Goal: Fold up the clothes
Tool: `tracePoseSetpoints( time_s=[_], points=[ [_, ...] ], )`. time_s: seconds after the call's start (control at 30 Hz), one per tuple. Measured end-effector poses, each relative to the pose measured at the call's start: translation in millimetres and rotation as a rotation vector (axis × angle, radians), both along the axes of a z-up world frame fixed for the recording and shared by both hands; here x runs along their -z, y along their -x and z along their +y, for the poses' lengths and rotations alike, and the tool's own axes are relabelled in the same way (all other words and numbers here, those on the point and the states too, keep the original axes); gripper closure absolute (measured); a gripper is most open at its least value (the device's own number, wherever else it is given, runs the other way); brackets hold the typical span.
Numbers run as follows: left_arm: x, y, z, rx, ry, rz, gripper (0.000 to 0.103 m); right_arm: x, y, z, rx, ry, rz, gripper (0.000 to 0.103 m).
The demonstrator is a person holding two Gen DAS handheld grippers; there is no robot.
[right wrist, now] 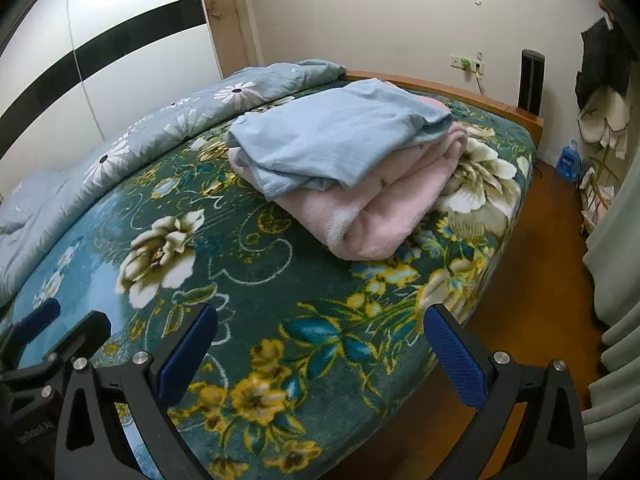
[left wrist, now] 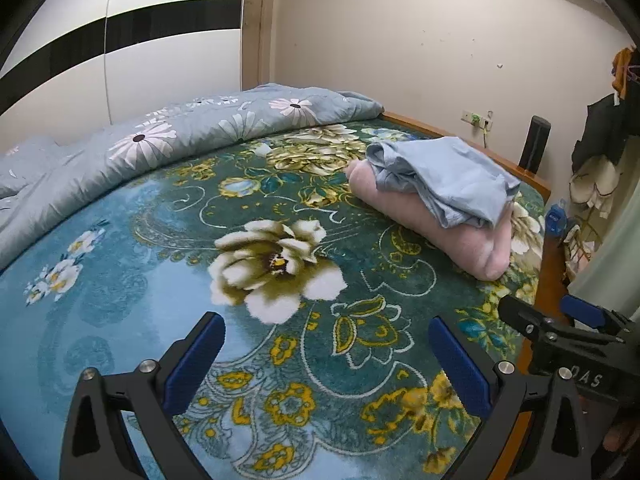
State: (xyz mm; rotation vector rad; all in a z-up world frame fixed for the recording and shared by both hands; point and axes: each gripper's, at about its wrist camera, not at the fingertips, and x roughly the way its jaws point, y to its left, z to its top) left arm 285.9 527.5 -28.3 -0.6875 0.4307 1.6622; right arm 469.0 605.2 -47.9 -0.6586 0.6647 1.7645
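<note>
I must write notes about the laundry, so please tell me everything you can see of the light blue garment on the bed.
The light blue garment looks like thin, soft, plain cloth. It is loosely bunched, not neatly folded, with wrinkles and overlapping layers. It lies on top of the folded pink blanket, touching it, and one edge hangs over the blanket's side. Both sit on the floral bedspread, toward the far end of the bed. Neither gripper touches it.
</note>
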Motion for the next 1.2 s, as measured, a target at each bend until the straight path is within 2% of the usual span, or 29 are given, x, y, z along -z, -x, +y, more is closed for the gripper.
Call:
tracePoseSetpoints(
  time_s=[0.5, 1.2],
  points=[
    [-21, 6, -19, -0.004, -0.060, -0.041, 0.000, -19, 8, -15, -0.008, -0.034, -0.019, 0.000],
    [-24, 7, -25, -0.021, -0.061, -0.045, 0.000, -18, 9, -21, -0.013, -0.019, -0.021, 0.000]
  ],
)
